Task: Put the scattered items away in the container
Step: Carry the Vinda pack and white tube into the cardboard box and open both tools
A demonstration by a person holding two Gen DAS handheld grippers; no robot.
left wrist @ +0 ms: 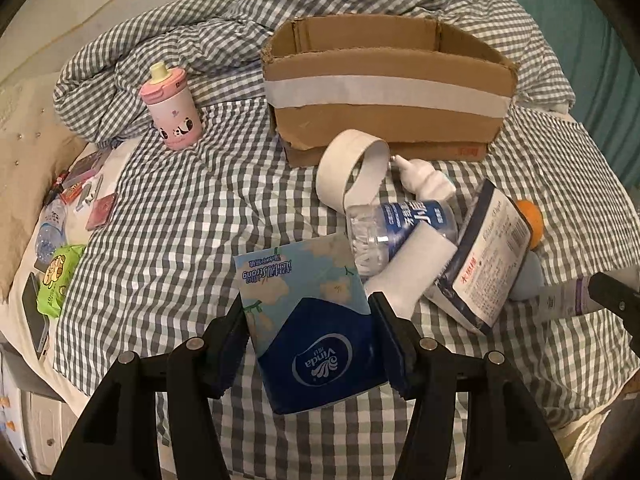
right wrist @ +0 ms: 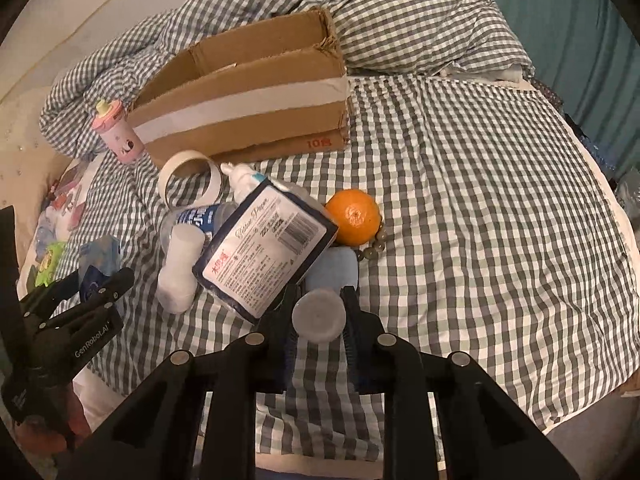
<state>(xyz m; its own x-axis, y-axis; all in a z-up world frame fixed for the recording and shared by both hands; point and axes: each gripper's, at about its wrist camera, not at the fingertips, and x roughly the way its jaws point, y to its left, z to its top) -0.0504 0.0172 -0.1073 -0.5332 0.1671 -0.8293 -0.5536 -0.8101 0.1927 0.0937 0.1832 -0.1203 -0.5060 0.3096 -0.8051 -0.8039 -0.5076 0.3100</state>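
Tissue pack (left wrist: 310, 326) sits clamped in the left gripper (left wrist: 310, 320), long axis toward 12 o'clock at the cardboard box (left wrist: 384, 92), while the right gripper (right wrist: 320, 316) grips a grey-capped tube (right wrist: 319, 316), with tape roll (left wrist: 352, 168), water bottle (left wrist: 400, 232) and orange (right wrist: 354, 216) lying between.

A grey-and-white gingham sheet (left wrist: 168, 220) is covering the bed. The cardboard box (left wrist: 384, 92) is showing plain brown with one white tape band. Left of the box, a pink bottle (left wrist: 172, 114) is wearing panda prints (pale yellow cap). In front of the box, a tissue pack (left wrist: 312, 320) is showing blue with pale clouds, and an orange (right wrist: 354, 216) is glowing bright orange.
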